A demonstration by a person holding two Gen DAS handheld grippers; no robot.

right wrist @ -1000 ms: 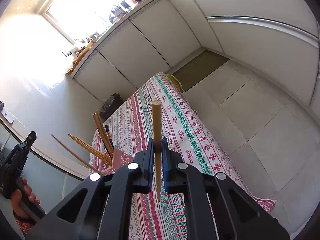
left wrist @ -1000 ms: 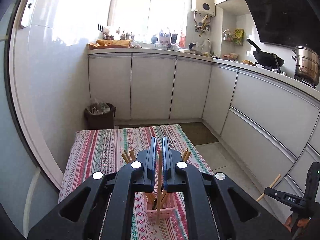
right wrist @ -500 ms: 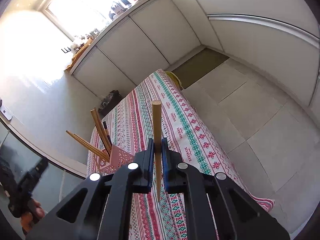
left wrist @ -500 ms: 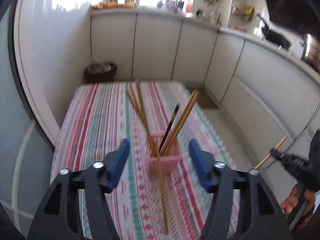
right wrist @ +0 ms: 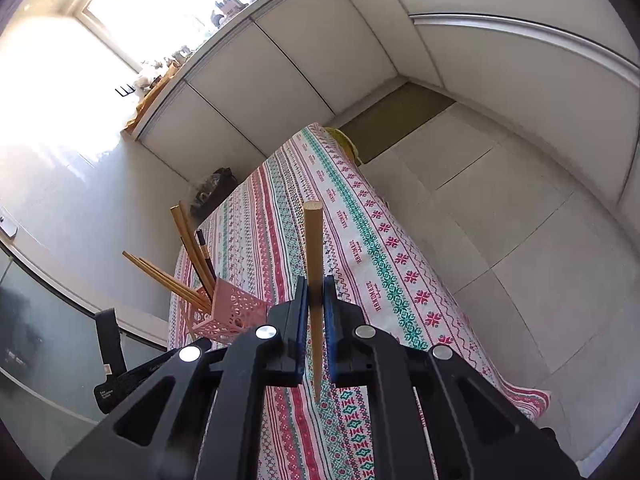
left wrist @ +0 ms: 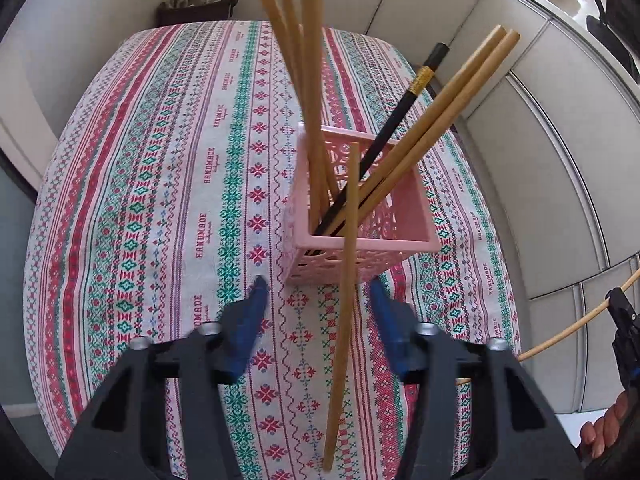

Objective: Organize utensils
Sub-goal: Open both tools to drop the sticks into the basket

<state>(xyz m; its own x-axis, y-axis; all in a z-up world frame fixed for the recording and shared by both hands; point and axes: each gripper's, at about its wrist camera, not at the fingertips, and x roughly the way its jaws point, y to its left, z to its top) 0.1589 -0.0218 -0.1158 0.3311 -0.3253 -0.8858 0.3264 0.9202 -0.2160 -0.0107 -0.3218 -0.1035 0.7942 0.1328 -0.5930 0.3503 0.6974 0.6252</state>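
Note:
A pink lattice holder [left wrist: 360,220] stands on the striped tablecloth [left wrist: 160,200] with several wooden chopsticks and one black chopstick [left wrist: 396,120] leaning in it. My left gripper [left wrist: 320,292] is open just in front of the holder. A loose wooden chopstick [left wrist: 342,320] lies between its jaws, its far end over the holder's rim, gripped by nothing. My right gripper [right wrist: 316,292] is shut on a wooden chopstick [right wrist: 313,248] that points up, above the table's right side. The holder also shows in the right wrist view [right wrist: 230,314].
White kitchen cabinets [right wrist: 280,80] run along the far wall and the right side. A dark waste bin [left wrist: 196,6] stands on the floor beyond the table's far end. Tiled floor [right wrist: 500,200] lies to the table's right. My right gripper with its chopstick shows at the left wrist view's right edge [left wrist: 624,320].
My left gripper opened and let go of its chopstick, then tilted down and closer over the holder. The right gripper kept its chopstick and barely moved.

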